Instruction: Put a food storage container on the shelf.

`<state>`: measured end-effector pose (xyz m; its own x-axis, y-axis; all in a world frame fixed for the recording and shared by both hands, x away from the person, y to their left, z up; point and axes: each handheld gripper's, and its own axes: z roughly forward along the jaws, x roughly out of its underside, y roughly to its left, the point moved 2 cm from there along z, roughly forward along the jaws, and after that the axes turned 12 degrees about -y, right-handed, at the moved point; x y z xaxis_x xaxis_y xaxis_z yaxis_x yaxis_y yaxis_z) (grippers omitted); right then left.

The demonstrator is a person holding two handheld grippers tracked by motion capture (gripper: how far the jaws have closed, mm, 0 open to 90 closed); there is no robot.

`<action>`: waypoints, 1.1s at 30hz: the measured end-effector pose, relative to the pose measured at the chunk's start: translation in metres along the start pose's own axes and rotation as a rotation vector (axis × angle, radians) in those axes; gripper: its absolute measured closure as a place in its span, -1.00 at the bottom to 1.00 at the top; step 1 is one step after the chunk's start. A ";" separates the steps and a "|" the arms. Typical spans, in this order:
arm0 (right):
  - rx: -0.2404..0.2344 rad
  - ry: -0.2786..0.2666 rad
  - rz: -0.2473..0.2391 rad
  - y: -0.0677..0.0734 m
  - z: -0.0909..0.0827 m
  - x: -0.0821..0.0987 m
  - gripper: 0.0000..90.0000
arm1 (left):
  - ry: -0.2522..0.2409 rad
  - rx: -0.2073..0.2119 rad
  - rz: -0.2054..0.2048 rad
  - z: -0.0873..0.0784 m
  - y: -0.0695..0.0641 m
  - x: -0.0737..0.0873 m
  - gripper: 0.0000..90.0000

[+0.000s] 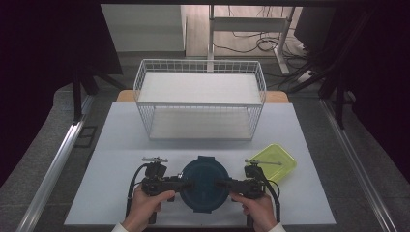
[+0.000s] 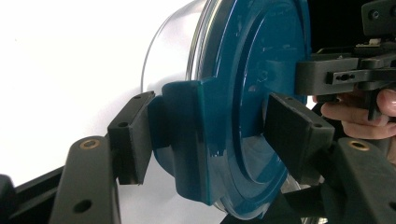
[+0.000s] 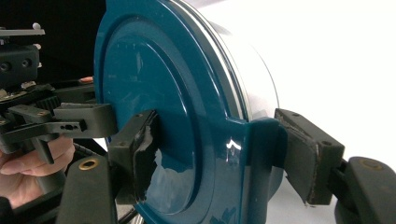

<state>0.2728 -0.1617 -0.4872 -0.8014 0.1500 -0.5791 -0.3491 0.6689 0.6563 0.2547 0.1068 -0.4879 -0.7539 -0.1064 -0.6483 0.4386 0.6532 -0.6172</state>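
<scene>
A round clear container with a dark teal lid [image 1: 204, 183] stands on the white table near its front edge. My left gripper [image 1: 186, 183] comes in from the left, my right gripper [image 1: 220, 183] from the right. In the left gripper view, my left gripper [image 2: 210, 116] has one pad against the lid's side latch [image 2: 187, 140] and the other on the lid's top face. The right gripper view has my right gripper [image 3: 215, 130] closed the same way over the opposite latch [image 3: 257, 154], one pad on the lid top [image 3: 154, 79]. A hand holds each gripper.
A white wire basket [image 1: 200, 103] stands behind the container at mid-table. A yellow-green flat lid or tray [image 1: 273, 161] lies to the right, close behind my right gripper. The white table top [image 1: 116, 159] has free room at the left.
</scene>
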 end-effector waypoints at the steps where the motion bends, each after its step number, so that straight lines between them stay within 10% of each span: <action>1: 0.000 0.000 0.000 0.000 0.000 0.000 -0.28 | 0.000 0.000 0.000 0.000 0.000 0.000 -0.21; 33: -0.033 -0.070 -0.058 0.033 -0.012 -0.065 -0.28 | -0.070 0.003 0.055 -0.018 -0.025 -0.068 -0.17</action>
<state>0.3076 -0.1585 -0.4218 -0.7438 0.1628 -0.6482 -0.4108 0.6536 0.6356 0.2862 0.1112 -0.4203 -0.6926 -0.1221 -0.7109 0.4800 0.6575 -0.5807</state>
